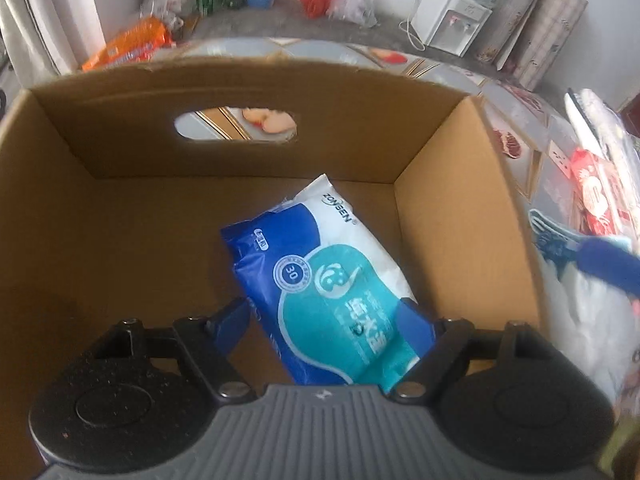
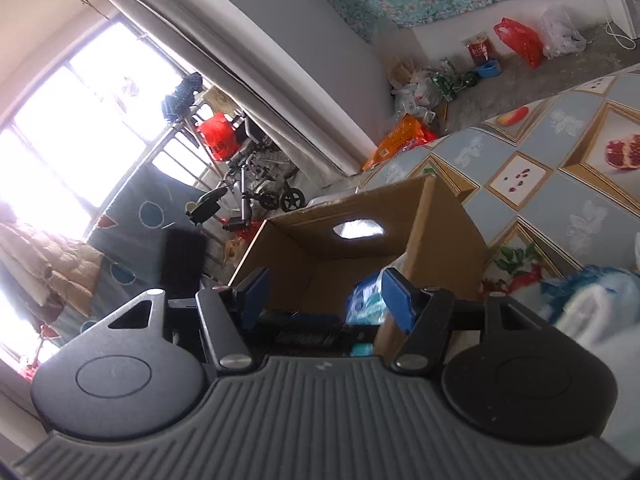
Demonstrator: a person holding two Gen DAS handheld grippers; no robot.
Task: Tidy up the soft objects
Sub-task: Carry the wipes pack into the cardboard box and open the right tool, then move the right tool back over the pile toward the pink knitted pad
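Observation:
An open cardboard box (image 1: 448, 184) with an oval handle hole stands on the table. Inside it is a blue, teal and white wipes pack (image 1: 320, 264), its near end between the blue pads of my left gripper (image 1: 324, 324), which is shut on it. In the right wrist view the same box (image 2: 440, 216) lies just ahead, with the pack (image 2: 366, 300) showing inside. My right gripper (image 2: 328, 300) stands open at the box's near side with nothing between its pads. One of its blue fingers (image 1: 608, 264) reaches in at the right edge of the left wrist view, over a white and blue fluffy toy (image 1: 580, 320).
The table wears a cloth with fruit pictures (image 2: 560, 152). The fluffy toy (image 2: 592, 292) and a red packet (image 1: 596, 196) lie right of the box. On the floor beyond are an orange bag (image 1: 132, 44), red bags and a water dispenser (image 1: 448, 24). A wheelchair (image 2: 260, 176) stands by the window.

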